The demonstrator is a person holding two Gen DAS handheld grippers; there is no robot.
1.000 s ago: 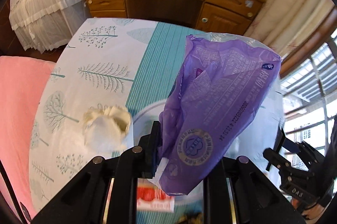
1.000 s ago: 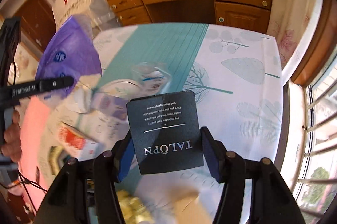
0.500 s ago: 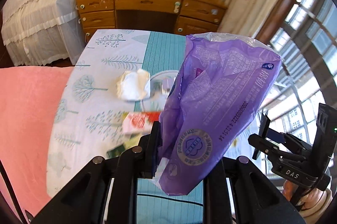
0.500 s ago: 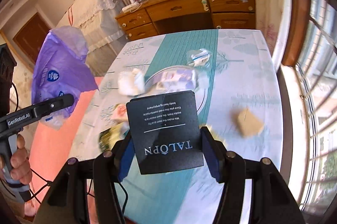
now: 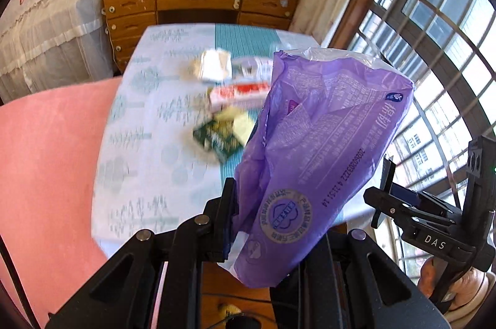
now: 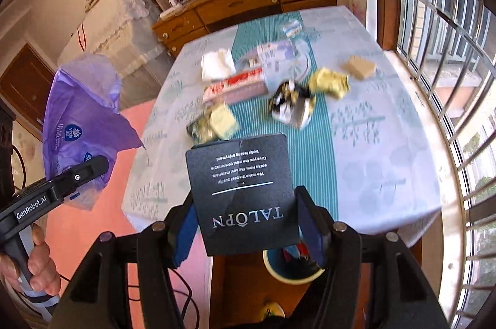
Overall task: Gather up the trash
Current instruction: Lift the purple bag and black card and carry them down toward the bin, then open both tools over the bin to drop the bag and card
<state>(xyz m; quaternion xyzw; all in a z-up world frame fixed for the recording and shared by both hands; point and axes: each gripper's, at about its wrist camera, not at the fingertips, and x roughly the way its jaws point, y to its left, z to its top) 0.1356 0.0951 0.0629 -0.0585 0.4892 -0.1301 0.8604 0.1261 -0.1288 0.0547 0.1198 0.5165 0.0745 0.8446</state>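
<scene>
Trash on the table (image 5: 130, 143) is motion-blurred; the black card (image 6: 245, 195) hides the bin (image 6: 291, 273)

I am seeing a purple wrapper (image 5: 313, 149) with pale print and a round blue-and-white seal, and a black card (image 6: 245, 195) bearing white lettering. The tablecloth (image 6: 372, 143) is showing white with faint grey-green tree prints and a teal striped band down its middle, beside a salmon-pink cover (image 5: 46, 161). On the cloth are lying a red-and-white box (image 6: 235, 85), a crumpled yellow wrapper (image 6: 330, 81), a tan block (image 6: 359, 67) and a white tissue (image 6: 217, 64).
</scene>
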